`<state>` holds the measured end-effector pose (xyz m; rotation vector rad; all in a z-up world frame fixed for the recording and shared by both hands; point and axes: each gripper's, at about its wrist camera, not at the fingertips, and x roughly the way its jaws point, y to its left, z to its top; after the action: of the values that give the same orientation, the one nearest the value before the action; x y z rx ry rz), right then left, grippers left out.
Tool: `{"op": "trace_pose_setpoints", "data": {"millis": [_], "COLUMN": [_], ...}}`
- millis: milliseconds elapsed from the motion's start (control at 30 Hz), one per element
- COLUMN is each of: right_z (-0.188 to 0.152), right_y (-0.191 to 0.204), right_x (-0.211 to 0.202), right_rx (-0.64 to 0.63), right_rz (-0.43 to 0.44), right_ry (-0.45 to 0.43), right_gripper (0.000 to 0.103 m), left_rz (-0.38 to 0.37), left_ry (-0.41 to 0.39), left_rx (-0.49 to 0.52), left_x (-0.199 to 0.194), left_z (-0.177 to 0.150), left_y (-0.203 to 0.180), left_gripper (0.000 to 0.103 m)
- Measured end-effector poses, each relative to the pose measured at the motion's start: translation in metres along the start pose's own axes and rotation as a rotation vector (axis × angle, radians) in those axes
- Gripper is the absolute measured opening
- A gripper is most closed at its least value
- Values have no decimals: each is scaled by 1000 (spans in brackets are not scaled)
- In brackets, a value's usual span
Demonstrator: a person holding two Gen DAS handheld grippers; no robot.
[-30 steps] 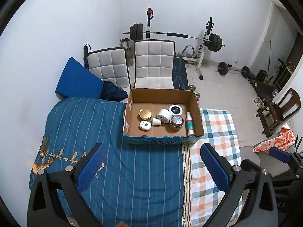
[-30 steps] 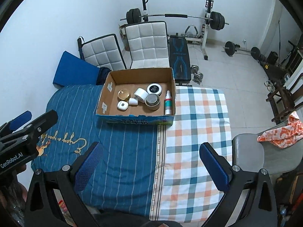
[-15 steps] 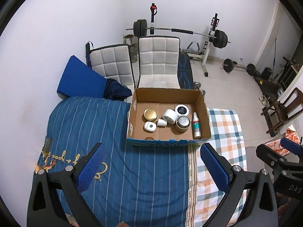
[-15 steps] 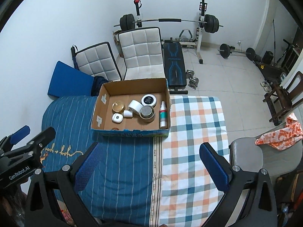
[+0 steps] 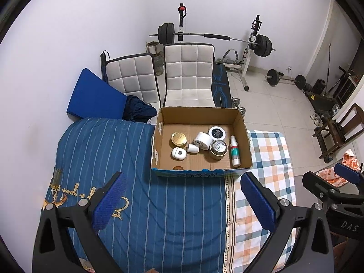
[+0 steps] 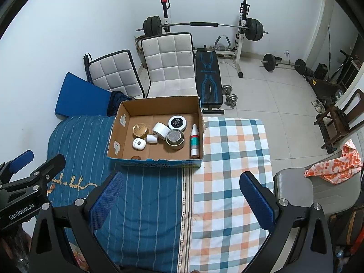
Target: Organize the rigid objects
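Two hand-held grippers are hovering above a bed, both looking down at an open cardboard box (image 5: pixel 201 166) sitting on the blue striped cover. On the left, the left gripper (image 5: pixel 182 202) is hanging with its blue-padded jaws spread wide, holding nothing. Inside the box, from left to right, are lying a gold-lidded tin (image 5: pixel 179 139), a small white case (image 5: pixel 179 153), a small white cap (image 5: pixel 193 148), a white roll (image 5: pixel 202 140), a black-topped jar (image 5: pixel 217 133), a metal tin with a perforated lid (image 5: pixel 218 149) and a spray bottle (image 5: pixel 235 151) on its side along the right wall. On the right, the right gripper (image 6: pixel 180 194) is likewise spread and empty, over the checked blanket (image 6: pixel 229 182). With everything already boxed, this fits either a finished sort or one waiting to be unpacked; any pick is calling for a descent square over one item, clear of touching neighbours.
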<state>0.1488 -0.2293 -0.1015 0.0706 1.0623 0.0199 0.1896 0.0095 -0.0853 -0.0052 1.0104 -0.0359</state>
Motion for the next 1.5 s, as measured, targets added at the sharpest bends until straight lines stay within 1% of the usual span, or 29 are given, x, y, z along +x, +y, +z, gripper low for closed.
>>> {"op": "trace_pose_setpoints", "data": {"millis": [533, 867, 1233, 1500], "right_z": [0, 2, 1, 1], "right_y": [-2, -7, -7, -9], "right_x": [-1, -7, -8, -14], "right_rx": [-2, 2, 1, 1], "right_rz": [-5, -17, -21, -31], "right_ry": [-4, -11, -13, -32], "right_gripper": [103, 103, 103, 103], "left_rz": [5, 11, 18, 23], "left_ry": [2, 7, -8, -26], "left_rx": [-2, -27, -41, -41], "left_x": [0, 0, -5, -11], "left_z": [-5, -7, -7, -6], "left_y": [-3, 0, 2, 2], "left_gripper": [103, 103, 103, 103]}}
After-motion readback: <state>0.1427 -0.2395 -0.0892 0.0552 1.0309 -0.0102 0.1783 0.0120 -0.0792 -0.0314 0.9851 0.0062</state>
